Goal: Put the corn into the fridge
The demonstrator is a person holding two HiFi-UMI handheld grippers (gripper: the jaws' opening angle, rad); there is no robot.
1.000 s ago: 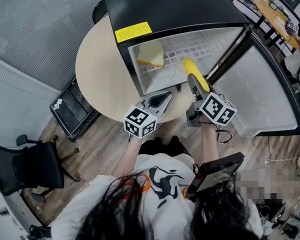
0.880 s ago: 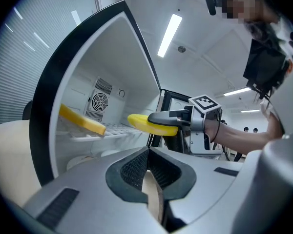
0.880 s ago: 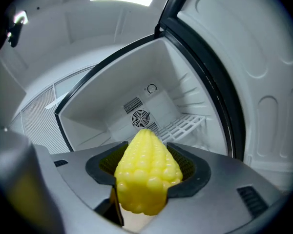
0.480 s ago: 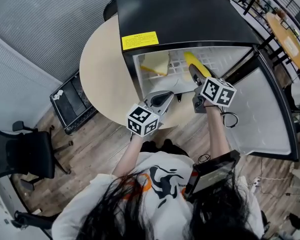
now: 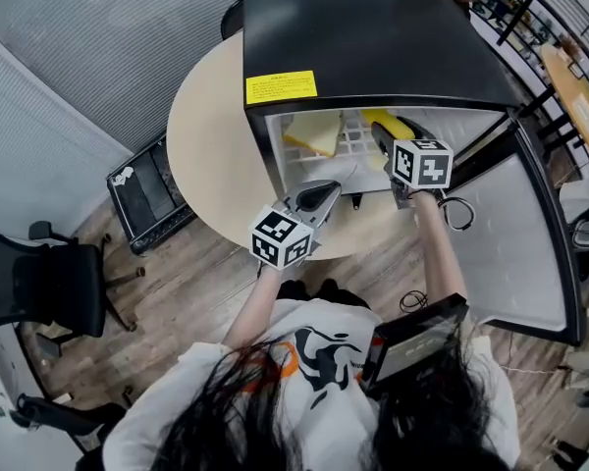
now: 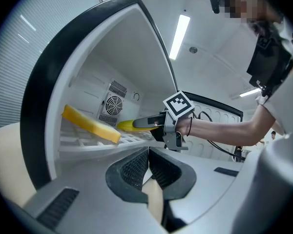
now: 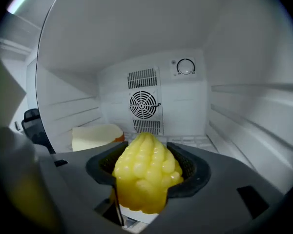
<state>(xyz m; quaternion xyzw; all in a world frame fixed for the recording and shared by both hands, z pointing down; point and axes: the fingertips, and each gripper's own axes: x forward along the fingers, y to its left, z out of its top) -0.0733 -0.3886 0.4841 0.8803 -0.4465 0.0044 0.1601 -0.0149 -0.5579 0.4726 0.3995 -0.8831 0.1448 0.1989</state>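
Observation:
The yellow corn cob [image 5: 389, 122] [image 7: 145, 177] sits lengthwise between the jaws of my right gripper [image 5: 385, 137] [image 7: 146, 172], which is shut on it. That gripper reaches inside the open black mini fridge [image 5: 373, 37], above the white wire shelf [image 5: 358, 143]. The left gripper view shows the corn [image 6: 128, 126] sticking out ahead of the right gripper [image 6: 151, 122] over the shelf. My left gripper [image 5: 324, 192] [image 6: 149, 156] hangs just outside the fridge's front edge, shut with nothing in it.
A yellow wedge [image 5: 312, 135] [image 7: 95, 136] lies on the shelf's left side. The fridge door [image 5: 515, 224] stands swung open to the right. A fan grille [image 7: 144, 104] and a dial [image 7: 185, 66] are on the back wall. The fridge stands on a round beige table [image 5: 206, 155].
My right gripper has carried the corn from the fridge's front edge deeper inside over the shelf, rolling as it went. The left gripper has barely shifted.

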